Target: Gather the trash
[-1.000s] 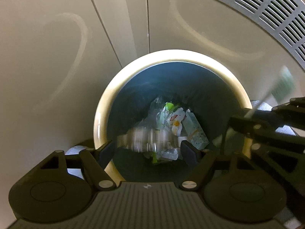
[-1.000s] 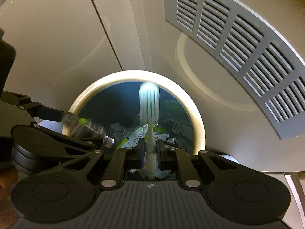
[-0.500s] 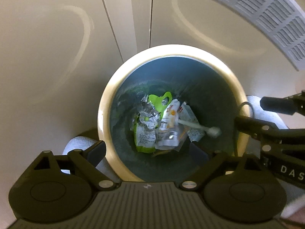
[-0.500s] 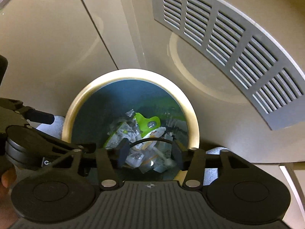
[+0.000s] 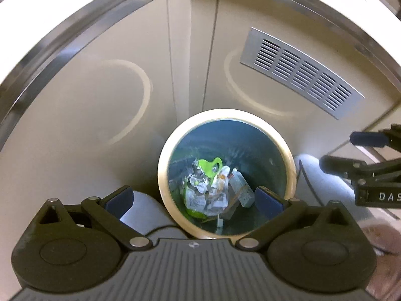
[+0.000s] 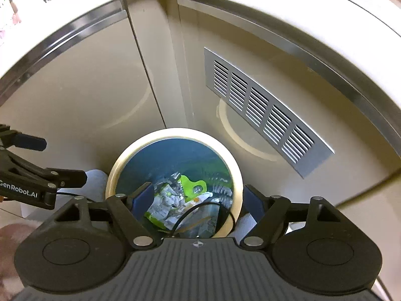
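Both grippers point steeply down over a round trash bin (image 5: 163,173) with a cream rim, standing against beige cabinet doors (image 5: 87,105). Left gripper (image 5: 194,199) jaws are opening, spread wide, nothing between the pads; only the bin mouth shows in the gap. Right gripper (image 6: 198,200) jaws are also opening, released, nothing gripped. Trash (image 5: 208,193) lies at the bin's bottom, toward its near wall: crumpled wrappers, a green plastic piece (image 5: 209,166), a small box (image 5: 241,188). A black cord loop (image 6: 200,213) crosses the right wrist view above the bin. A metal vent grille (image 5: 300,72) sits on the right-hand cabinet door.
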Available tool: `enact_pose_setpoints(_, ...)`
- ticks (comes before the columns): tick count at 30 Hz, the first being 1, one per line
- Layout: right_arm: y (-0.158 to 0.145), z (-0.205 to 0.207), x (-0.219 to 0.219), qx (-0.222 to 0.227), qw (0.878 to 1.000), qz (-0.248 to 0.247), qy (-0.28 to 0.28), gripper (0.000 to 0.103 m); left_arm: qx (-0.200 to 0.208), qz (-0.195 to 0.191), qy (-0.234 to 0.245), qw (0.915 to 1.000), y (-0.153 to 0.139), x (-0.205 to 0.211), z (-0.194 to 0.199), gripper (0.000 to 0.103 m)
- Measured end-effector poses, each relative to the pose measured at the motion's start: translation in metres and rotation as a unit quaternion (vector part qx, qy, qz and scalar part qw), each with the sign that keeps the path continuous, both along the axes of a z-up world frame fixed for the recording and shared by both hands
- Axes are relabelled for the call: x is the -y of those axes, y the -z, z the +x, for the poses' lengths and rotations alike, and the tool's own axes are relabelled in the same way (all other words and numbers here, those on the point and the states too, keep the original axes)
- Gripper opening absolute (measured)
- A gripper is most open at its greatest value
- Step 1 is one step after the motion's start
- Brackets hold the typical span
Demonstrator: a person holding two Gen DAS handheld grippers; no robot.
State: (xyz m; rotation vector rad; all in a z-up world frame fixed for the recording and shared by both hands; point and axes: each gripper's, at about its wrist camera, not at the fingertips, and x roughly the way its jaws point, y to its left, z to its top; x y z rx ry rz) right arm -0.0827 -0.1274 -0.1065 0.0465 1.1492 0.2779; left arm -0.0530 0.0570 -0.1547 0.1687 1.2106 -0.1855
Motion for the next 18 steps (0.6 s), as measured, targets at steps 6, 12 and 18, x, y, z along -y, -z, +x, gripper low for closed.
enact_pose_setpoints(6, -0.011, -0.008, 0.0, 0.023, 1.0, -0.008, -0.006, 0.081, 0.027, 0.009, 0.016, 0.9994, -0.003, 0.005, -0.01, 0.103)
enact_pose_setpoints(12, -0.014, -0.017, -0.007, 0.04, 0.999, -0.016, -0.025, 0.084, 0.049, 0.019, 0.034, 0.998, -0.012, 0.011, -0.018, 0.103)
enact_pose_setpoints(18, -0.011, -0.017, -0.009, 0.045, 0.998, -0.018, -0.029, 0.085, 0.063, 0.026, 0.037, 0.997, -0.021, 0.013, -0.025, 0.103)
